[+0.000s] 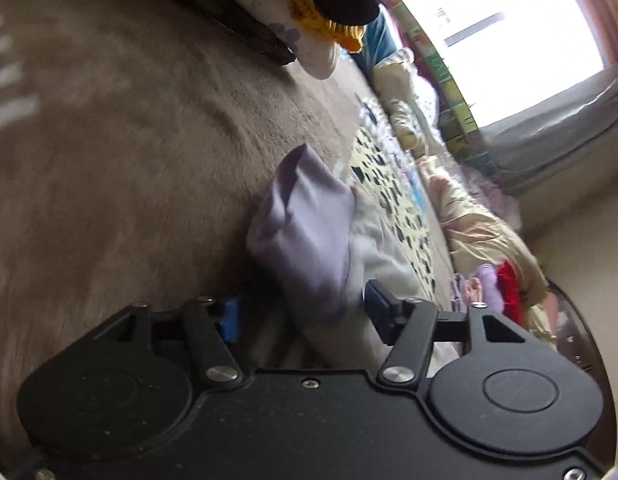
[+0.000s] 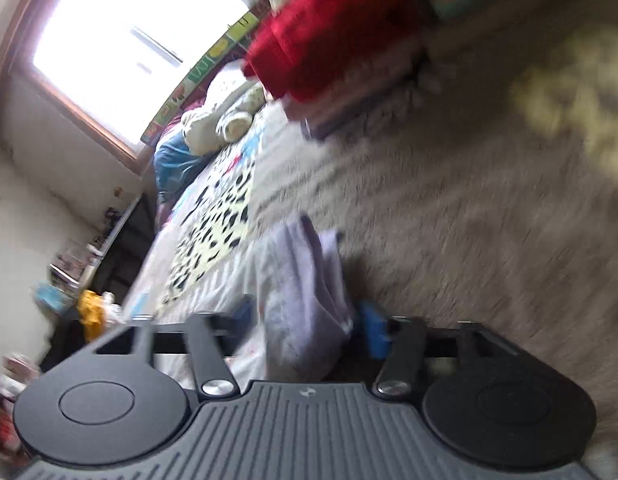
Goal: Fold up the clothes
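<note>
A pale lilac garment (image 1: 305, 232) lies bunched on the grey-brown fleece bedcover (image 1: 121, 148). My left gripper (image 1: 301, 312) has its jaws apart, with the lilac cloth running between the blue pads; whether they pinch it cannot be told. In the right wrist view the same lilac garment (image 2: 309, 292), with white printed cloth beside it, passes between the pads of my right gripper (image 2: 307, 326), whose jaws also stand apart. Both views are tilted and motion-blurred.
A stack of folded clothes topped with red knit (image 2: 329, 36) sits on the bed. A yellow knit and a dark garment (image 1: 329, 4) lie in another pile. A spotted quilt (image 2: 213, 232), pillows (image 2: 213, 124), and a bright window (image 2: 129, 32) lie beyond.
</note>
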Motion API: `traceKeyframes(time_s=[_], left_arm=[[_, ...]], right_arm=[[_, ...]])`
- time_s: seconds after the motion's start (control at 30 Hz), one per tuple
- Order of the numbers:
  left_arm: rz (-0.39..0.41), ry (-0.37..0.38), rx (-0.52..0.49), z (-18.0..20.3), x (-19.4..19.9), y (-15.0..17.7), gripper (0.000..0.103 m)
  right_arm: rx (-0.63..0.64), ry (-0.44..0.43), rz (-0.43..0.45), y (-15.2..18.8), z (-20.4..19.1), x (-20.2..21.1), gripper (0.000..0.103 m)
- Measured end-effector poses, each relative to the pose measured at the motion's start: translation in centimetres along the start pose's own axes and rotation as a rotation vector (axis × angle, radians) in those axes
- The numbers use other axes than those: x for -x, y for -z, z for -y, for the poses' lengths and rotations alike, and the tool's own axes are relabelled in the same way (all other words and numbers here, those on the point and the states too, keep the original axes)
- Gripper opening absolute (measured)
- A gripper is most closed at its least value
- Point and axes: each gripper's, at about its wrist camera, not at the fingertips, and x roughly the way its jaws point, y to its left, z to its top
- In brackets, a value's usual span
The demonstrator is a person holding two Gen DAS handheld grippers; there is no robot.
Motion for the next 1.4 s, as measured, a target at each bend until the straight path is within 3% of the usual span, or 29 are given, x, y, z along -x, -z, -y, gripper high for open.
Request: traceKeyframes(time_s=[0.07,0.2,0.47,0.53,0.63,0.67,0.7,0.8,0.9,1.0,1.23,1.4], left_arm=[[0.007,0.014,-0.001,-0.1,0.5,0.6,0.061],[0.017,0.031,0.038,0.1,0.7,0.7,0.069],[0.042,0.010,0.047,1.1,-1.6,0.9,0.069],[0.054,0.000,0.030,1.4,-1.9,1.1,0.069],[0.069,-0.016,-0.001,1.8,-2.7,1.3,0.066],[0.073,-0.022,-0.009,1.9,-3.0,1.4,0.061],[0.075,-0.027,-0.015,2.0,-3.3,1.4,0.055],[0.069,-0.042,-0.025,2.1,-4.1,1.2,0.040],[0.082,-0.068,-0.054,2.6,-4.2,1.4,0.037],[0.110,-0.122,-0.154,4.7,-3.7,1.8,0.034],[0.228,-0.247,-0.520,12.9,-3.2,3.8,0.031],[0.307,-0.260,-0.805,19.0,-3.6,7.1,0.031]], right_arm=[[0.055,0.020,0.011,0.5,-0.5,1.1,0.081],[-0.045,-0.043,-0.013,1.6,0.8,1.3,0.081],[-0.055,-0.073,-0.002,1.5,1.6,0.0,0.074],[-0.045,-0.077,0.006,1.2,1.8,-0.5,0.070],[0.025,-0.057,-0.002,0.8,1.6,-1.9,0.048],[0.042,-0.064,-0.009,0.7,1.6,-2.5,0.037],[0.048,-0.070,-0.015,0.6,1.6,-3.0,0.032],[0.063,-0.065,-0.018,0.2,1.5,-3.8,0.027],[0.067,-0.052,-0.018,-0.3,1.3,-4.3,0.027],[0.052,-0.050,-0.030,-0.6,1.5,-4.7,0.027],[0.041,-0.065,-0.044,-0.8,1.7,-4.9,0.028],[0.011,-0.091,-0.047,-1.0,2.1,-4.8,0.028]])
